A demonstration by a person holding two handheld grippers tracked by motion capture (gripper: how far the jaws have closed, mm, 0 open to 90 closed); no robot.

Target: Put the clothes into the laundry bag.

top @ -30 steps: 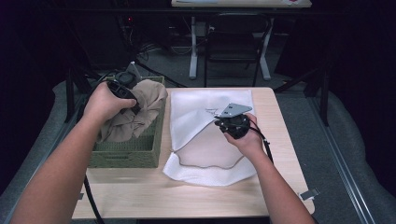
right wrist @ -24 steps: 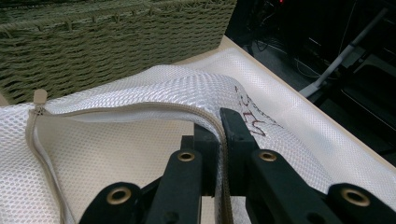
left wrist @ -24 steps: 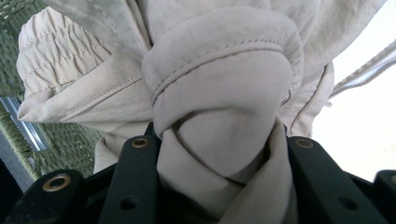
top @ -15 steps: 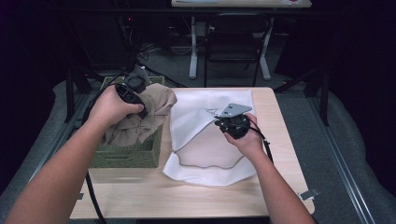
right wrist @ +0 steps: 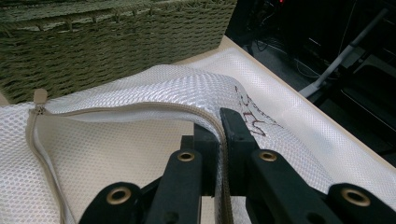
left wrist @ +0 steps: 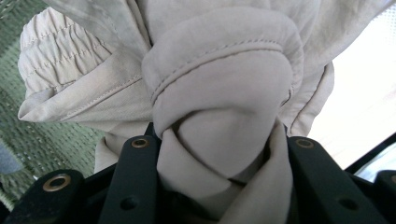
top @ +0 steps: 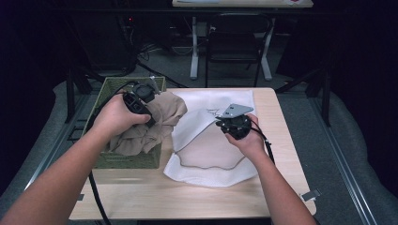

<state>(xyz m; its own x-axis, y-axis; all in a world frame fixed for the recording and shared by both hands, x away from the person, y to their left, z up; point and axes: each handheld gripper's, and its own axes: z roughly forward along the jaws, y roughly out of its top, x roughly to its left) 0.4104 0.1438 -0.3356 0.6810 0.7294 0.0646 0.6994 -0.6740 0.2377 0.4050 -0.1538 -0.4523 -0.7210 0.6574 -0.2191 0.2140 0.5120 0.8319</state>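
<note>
While a moment ago sitting low in the green woven basket [top: 123,160], now lifted half out of it and carried toward the white mesh bag [top: 206,168] on the counter [top: 187,201]: the beige garment [top: 155,123], bunched and pinched between the jaws of the left gripper [top: 141,96]. Right gripper [top: 233,123] unmoved, jaws pressed together on the zipper edge of the bag, holding its mouth raised. Probably next: pushing the garment into that opening.
</note>
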